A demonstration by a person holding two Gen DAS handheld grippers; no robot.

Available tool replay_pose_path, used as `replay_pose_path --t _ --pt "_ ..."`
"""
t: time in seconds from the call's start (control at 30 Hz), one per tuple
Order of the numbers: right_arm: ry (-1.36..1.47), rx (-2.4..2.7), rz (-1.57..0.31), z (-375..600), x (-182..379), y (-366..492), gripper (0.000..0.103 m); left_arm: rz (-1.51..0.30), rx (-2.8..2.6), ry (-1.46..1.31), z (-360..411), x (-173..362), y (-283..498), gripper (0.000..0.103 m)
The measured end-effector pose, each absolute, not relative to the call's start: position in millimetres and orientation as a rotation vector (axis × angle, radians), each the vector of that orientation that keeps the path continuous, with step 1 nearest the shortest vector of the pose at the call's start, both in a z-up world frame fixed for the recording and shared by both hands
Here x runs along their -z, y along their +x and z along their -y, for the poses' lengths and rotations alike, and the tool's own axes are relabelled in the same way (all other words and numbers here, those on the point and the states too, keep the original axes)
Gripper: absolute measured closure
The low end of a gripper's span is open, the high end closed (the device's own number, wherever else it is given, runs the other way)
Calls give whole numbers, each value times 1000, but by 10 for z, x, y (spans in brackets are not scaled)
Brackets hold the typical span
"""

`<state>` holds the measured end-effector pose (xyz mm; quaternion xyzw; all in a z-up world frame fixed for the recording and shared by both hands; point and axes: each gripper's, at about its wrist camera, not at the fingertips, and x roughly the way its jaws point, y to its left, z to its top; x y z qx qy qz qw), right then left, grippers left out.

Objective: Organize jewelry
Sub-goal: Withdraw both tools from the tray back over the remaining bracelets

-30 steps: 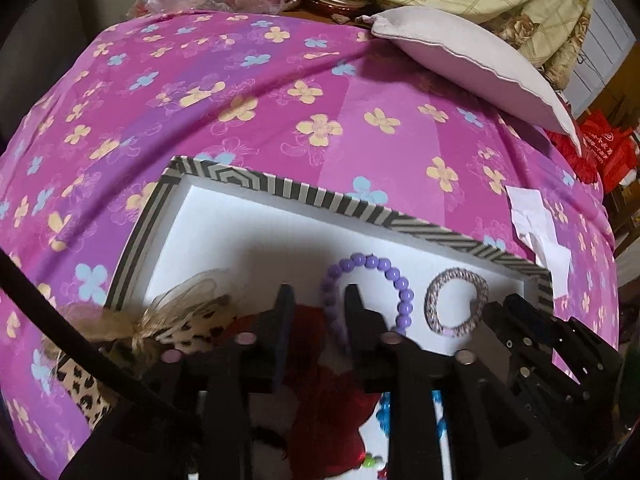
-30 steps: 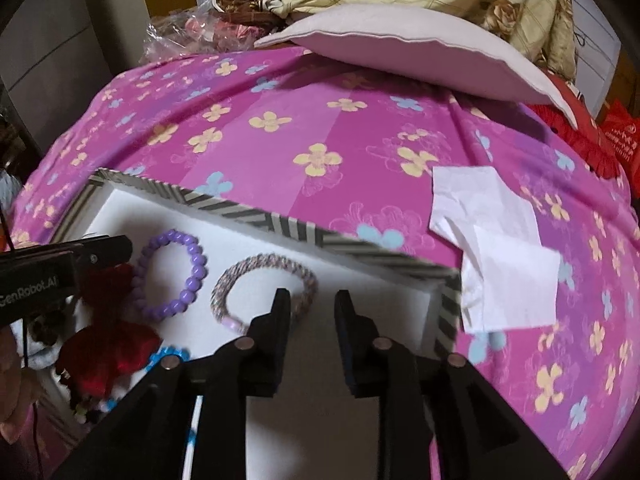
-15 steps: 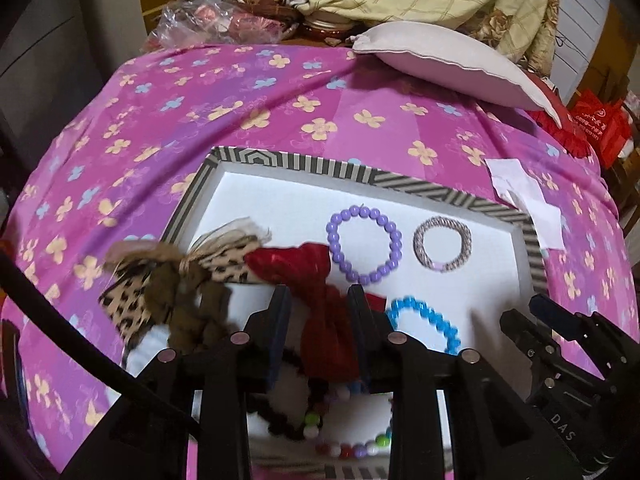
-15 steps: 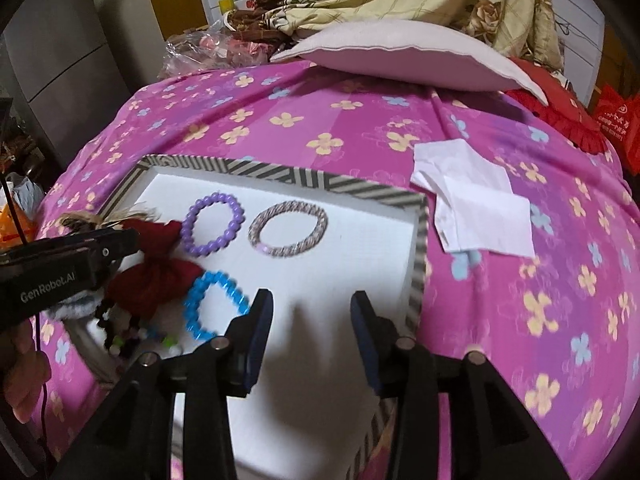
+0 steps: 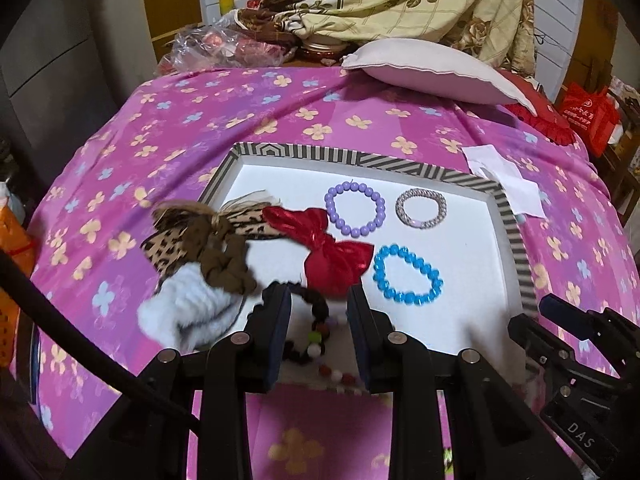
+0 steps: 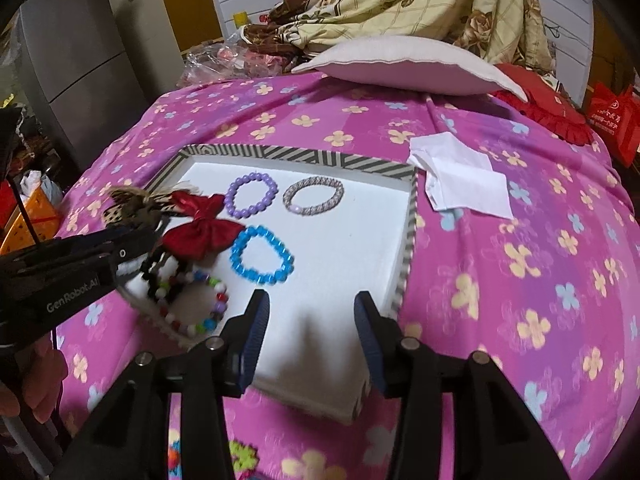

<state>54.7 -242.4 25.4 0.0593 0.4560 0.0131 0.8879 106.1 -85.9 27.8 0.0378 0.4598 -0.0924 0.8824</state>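
A white tray with a striped rim (image 5: 420, 166) (image 6: 328, 159) lies on the pink flowered bedspread. In it lie a purple bead bracelet (image 5: 355, 214) (image 6: 251, 194), a silver woven bracelet (image 5: 421, 208) (image 6: 314, 196), a blue bead bracelet (image 5: 407, 275) (image 6: 262, 255), a red bow (image 5: 324, 250) (image 6: 200, 226), a leopard bow (image 5: 200, 232), a white scrunchie (image 5: 184, 312) and a multicoloured bead bracelet (image 6: 192, 304). My left gripper (image 5: 318, 300) is open and empty over the tray's near edge. My right gripper (image 6: 310, 308) is open and empty above the tray's bare near right part.
A white folded paper (image 6: 460, 178) lies right of the tray. A grey-pink pillow (image 6: 404, 64) and a heap of bedding (image 6: 400, 4) lie at the back. A red bag (image 6: 616, 120) stands at the far right, a grey cabinet (image 6: 80, 64) at the left.
Both grippers have drawn back and up from the tray, so more of it shows. The right gripper's fingers have spread wider. The left fingers have opened a little too.
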Motion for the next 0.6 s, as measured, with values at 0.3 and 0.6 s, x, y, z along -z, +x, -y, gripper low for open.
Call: replay_pose_path --t 0.3,0.6 --pt "98 -24 -957 2395 -276 104 57 -971 217 64 757 -278 686 52" --pt "65 -24 -1022 2395 -53 -344 57 -1021 266 55 643 -171 339 52"
